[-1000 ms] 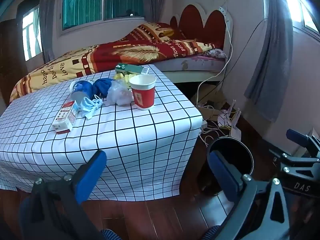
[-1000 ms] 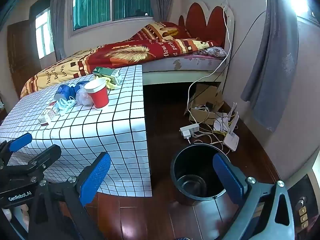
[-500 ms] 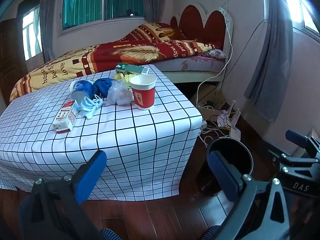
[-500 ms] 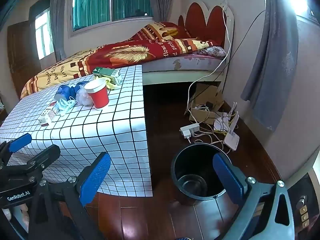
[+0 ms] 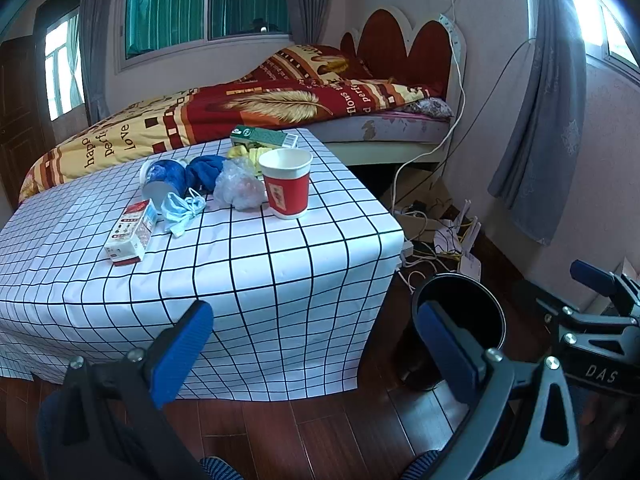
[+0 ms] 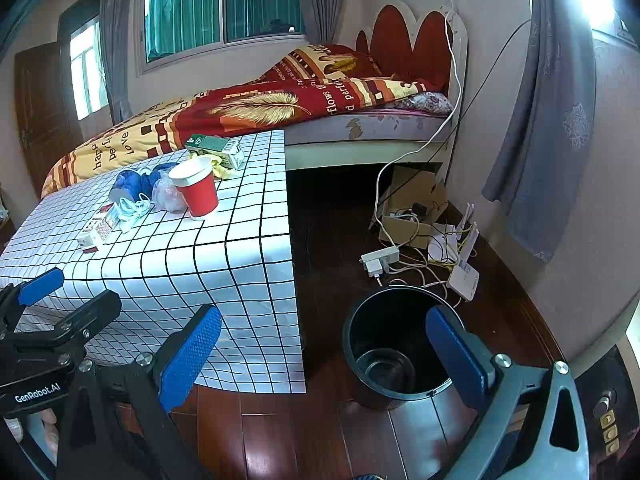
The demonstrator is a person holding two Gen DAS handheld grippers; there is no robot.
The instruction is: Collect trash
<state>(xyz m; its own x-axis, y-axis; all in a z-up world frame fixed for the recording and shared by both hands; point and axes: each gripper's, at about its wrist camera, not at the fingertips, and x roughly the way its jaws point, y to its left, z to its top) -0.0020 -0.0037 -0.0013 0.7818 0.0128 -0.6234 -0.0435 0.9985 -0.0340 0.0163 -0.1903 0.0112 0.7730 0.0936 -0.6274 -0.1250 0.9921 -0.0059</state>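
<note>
Two handheld grippers hang side by side over a dark wood floor, short of a table (image 5: pixel 248 264) draped in a white cloth with a black grid. The left gripper (image 5: pixel 316 344) has its blue pads spread wide with nothing between them, pointed at the table's near edge.

On the tabletop, at about 11 o'clock from that gripper, the trash lies in a loose cluster. From left to right: a small red-and-white carton (image 5: pixel 132 234) lying flat, a crumpled blue face mask (image 5: pixel 180 210) just beside it, a blue cup (image 5: pixel 162 178) on its side, a wad of blue cloth (image 5: pixel 206 170), a clear plastic bag (image 5: pixel 238 190) and an upright red paper cup (image 5: pixel 287 188) touching the bag. Behind them, at the far edge, a green box (image 5: pixel 264 137) lies over yellow scraps (image 5: pixel 246 155).

The right gripper (image 6: pixel 324 354) is likewise wide open and holds nothing. A black bin (image 6: pixel 394 346) stands on the floor at its 1 o'clock, just right of the table's corner, with its mouth open. Beyond it are tangled cables and a power strip (image 6: pixel 380 258), near a bed (image 6: pixel 256 112).
</note>
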